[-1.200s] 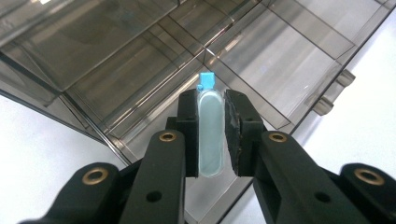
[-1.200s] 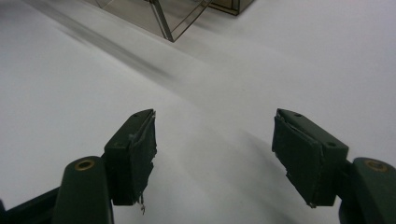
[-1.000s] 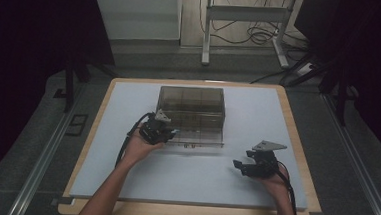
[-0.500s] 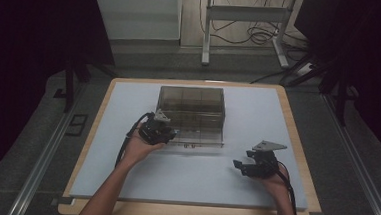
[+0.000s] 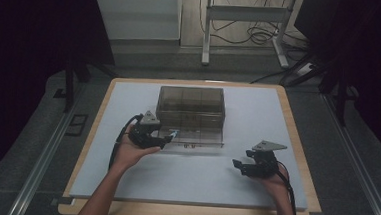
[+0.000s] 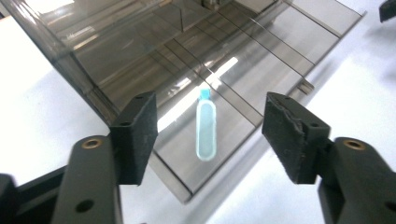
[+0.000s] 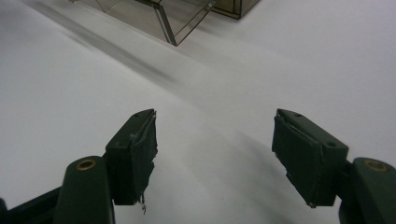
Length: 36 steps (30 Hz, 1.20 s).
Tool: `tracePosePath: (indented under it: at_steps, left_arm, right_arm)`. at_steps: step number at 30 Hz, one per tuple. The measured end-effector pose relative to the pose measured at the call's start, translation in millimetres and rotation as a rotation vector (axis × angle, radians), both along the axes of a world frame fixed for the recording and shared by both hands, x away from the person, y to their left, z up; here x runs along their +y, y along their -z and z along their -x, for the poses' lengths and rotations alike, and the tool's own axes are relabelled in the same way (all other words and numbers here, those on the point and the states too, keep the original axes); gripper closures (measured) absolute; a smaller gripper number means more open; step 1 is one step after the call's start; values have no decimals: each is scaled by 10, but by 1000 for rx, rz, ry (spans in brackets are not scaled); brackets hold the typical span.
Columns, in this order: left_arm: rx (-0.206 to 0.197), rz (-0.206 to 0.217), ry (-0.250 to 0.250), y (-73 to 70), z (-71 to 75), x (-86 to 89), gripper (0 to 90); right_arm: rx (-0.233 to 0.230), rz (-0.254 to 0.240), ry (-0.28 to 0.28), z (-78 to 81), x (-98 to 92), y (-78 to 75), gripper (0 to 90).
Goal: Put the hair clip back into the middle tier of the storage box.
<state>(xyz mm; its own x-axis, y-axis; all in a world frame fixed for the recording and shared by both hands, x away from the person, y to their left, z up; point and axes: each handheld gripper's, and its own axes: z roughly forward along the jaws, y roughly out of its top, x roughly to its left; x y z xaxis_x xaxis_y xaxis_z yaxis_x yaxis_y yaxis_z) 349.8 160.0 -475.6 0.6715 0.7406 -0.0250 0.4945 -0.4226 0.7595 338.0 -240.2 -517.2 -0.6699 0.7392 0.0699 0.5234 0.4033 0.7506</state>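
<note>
A smoky clear plastic box point(image 5: 191, 106) stands mid-table, its divided lid point(image 5: 199, 138) folded flat toward me. A small pale-blue tube point(image 6: 206, 126) with a blue cap lies loose in one lid compartment point(image 6: 219, 140). My left gripper point(image 5: 165, 138) hovers just left of it; its jaws have just been opening and stand wide either side of the tube point(image 5: 173, 134) without touching it. My right gripper point(image 5: 237, 165) rests low at the right front, open, with bare white table between its fingers point(image 7: 135, 149).
The box sits on a white mat point(image 5: 258, 111) framed by a wooden edge point(image 5: 296, 144). Tiny coloured bits point(image 5: 189, 146) lie at the lid's front edge. The lid's corner point(image 7: 173, 25) shows ahead of the right gripper. Dark floor, table legs and cables lie beyond.
The left gripper has opened its jaws and drawn back a little to the left, with the blue tube now lying free on the lid. The right hand has kept still.
</note>
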Motion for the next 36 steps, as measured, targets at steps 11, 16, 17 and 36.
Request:
tracePosePath:
  at_steps: [11, 16, 17, 36]
  left_arm:
    - [2, 49, -18, 120, 273, 251, 318]
    - [15, 31, -26, 219, 342, 352, 324]
    - [15, 23, -32, 230, 349, 370, 323]
    - [78, -22, -85, 487, 416, 582, 323]
  right_arm:
    - [-6, -3, -4, 17, 13, -32, 310]
    - [-4, -4, -9, 16, 24, -30, 318]
    - [0, -3, -10, 16, 28, -28, 319]
    - [-6, -27, -48, 62, 77, -124, 426]
